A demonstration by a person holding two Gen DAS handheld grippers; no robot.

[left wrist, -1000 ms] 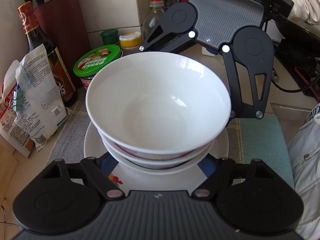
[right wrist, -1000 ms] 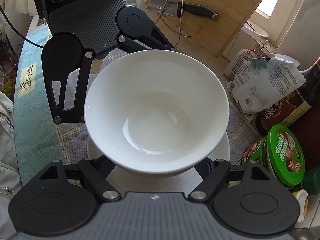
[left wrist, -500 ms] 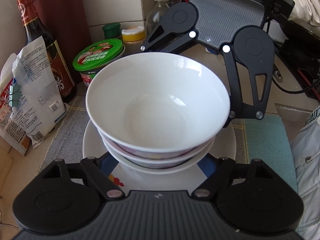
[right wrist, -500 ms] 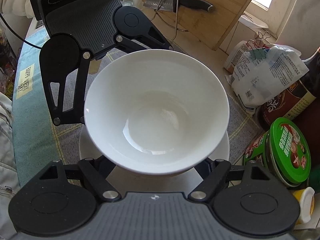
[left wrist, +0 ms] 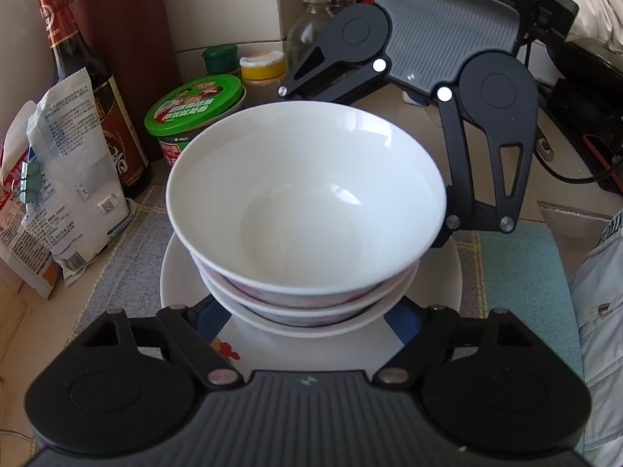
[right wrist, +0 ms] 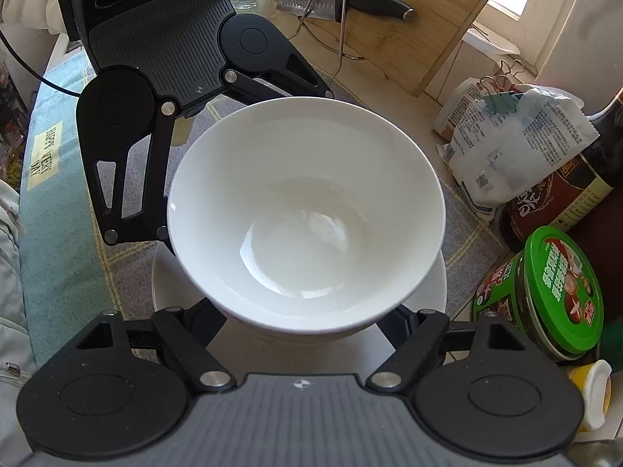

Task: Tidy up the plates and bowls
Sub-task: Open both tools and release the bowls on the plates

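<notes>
A white bowl [left wrist: 303, 210] tops a stack of bowls [left wrist: 311, 311] that stands on a white patterned plate [left wrist: 175, 272]. My left gripper [left wrist: 305, 313] reaches in from the near side, and its blue-padded fingers [left wrist: 204, 317] flank the lowest bowl above the plate. From the opposite side comes my right gripper [right wrist: 301, 313], fingers [right wrist: 206, 311] likewise under the top bowl [right wrist: 307, 210] and over the plate [right wrist: 436, 288]. Each gripper shows in the other's view, the right gripper [left wrist: 366, 163] and the left gripper [right wrist: 245, 163]. All fingertips are hidden beneath the bowls. Both seem shut on the stack.
A green-lidded jar [left wrist: 194, 105], a dark sauce bottle [left wrist: 78, 78], a clipped white bag [left wrist: 66, 194] and a knife block [left wrist: 124, 19] crowd one side. A cutting board with a knife [right wrist: 389, 19] leans behind. A grey and teal mat [left wrist: 518, 272] lies underneath; a person's pale clothing [left wrist: 599, 311] is close.
The background has slid slightly in both wrist views while the bowls and plate keep their place between the fingers. Jaw spacing looks the same.
</notes>
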